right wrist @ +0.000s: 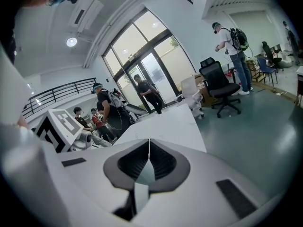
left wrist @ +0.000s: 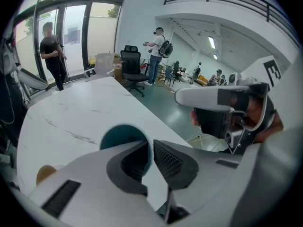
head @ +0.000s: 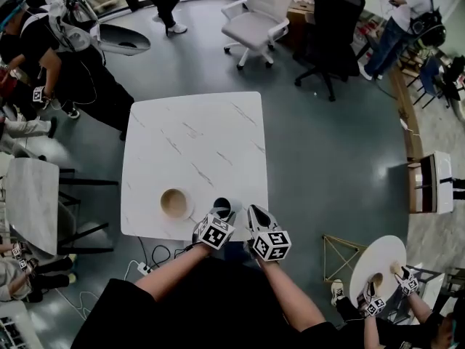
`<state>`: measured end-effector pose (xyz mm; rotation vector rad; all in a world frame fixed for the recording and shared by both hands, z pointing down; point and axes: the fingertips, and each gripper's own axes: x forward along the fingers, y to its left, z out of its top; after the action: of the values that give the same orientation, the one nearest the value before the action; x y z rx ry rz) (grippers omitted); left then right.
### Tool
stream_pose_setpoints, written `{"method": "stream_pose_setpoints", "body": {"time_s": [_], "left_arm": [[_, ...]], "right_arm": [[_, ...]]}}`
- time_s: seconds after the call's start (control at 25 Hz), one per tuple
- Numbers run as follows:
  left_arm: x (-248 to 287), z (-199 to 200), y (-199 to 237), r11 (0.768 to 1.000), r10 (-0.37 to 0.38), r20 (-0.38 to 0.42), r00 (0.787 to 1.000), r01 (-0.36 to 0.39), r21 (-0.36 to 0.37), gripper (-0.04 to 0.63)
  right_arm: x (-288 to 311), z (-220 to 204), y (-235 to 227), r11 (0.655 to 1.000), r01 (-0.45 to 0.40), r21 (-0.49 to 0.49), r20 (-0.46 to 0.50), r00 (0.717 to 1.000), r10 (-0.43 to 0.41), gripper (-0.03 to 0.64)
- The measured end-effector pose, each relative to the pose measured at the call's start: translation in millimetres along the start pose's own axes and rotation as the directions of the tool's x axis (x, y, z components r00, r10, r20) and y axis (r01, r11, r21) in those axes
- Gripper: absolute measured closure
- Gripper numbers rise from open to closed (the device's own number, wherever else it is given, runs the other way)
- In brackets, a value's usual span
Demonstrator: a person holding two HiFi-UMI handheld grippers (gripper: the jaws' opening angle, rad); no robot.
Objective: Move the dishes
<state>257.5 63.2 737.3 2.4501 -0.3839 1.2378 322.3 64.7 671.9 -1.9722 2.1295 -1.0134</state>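
A dark teal cup (head: 222, 207) stands near the front edge of the white marble table (head: 196, 144). To its left is a tan bowl on a white saucer (head: 175, 203). My left gripper (head: 220, 211) is at the cup's near rim. In the left gripper view the teal cup (left wrist: 120, 135) has its wall pinched between the pads of the left gripper (left wrist: 151, 157), and the tan bowl (left wrist: 45, 173) peeks out at the lower left. My right gripper (head: 254, 211) hovers just right of the cup. In its own view the right gripper (right wrist: 149, 150) is shut and holds nothing.
A white office chair (head: 258, 20) and a black one (head: 334, 20) stand beyond the table. People stand at the far left and back right. Another marble table (head: 33, 202) is at the left, and a small round table (head: 378, 267) at the lower right. Cables (head: 149, 257) lie under the table's front edge.
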Motion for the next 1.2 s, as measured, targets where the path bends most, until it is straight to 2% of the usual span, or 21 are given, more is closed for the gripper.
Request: {"method": "stream_pose_setpoints", "body": {"time_s": [0.08, 0.2, 0.36, 0.6, 0.84, 1.0, 1.2], "left_arm": [[0.5, 2.4, -4.6, 1.0, -0.004, 0.012, 1.0, 0.004, 0.017, 0.555], [1.4, 6.0, -9.8, 1.0, -0.023, 0.036, 0.999, 0.023, 0.005, 0.554], [-0.1, 18.6, -18.8, 0.998, -0.057, 0.097, 0.994, 0.056, 0.012, 0.552], [-6.9, 28.1, -27.6, 0.996, -0.083, 0.172, 0.982, 0.089, -0.03, 0.537], [-22.1, 38.3, -35.8, 0.983, -0.139, 0.277, 0.951, 0.166, -0.075, 0.537], [-40.8, 38.9, -33.0, 0.983, -0.114, 0.337, 0.935, 0.155, -0.096, 0.537], [-75.2, 43.3, -24.3, 0.981, -0.07, 0.451, 0.89, 0.143, -0.131, 0.565]], "right_arm": [[-3.0, -4.2, -1.6, 1.0, 0.009, -0.001, -0.006, 1.0, -0.009, 0.598], [-6.3, -7.6, -1.0, 1.0, 0.014, 0.002, -0.011, 1.0, -0.014, 0.598], [-12.0, -10.5, -2.9, 1.0, 0.017, 0.011, -0.012, 1.0, -0.017, 0.598], [-24.0, -9.8, -7.1, 0.999, 0.03, 0.014, 0.0, 1.0, -0.03, 0.598], [-30.8, -7.3, -2.4, 0.999, 0.034, -0.026, 0.004, 0.999, -0.034, 0.598], [-32.0, -0.7, 13.6, 0.997, 0.027, -0.078, 0.012, 1.0, -0.026, 0.598], [-28.8, 21.0, 43.3, 0.984, 0.001, -0.18, 0.024, 1.0, 0.003, 0.598]]}}
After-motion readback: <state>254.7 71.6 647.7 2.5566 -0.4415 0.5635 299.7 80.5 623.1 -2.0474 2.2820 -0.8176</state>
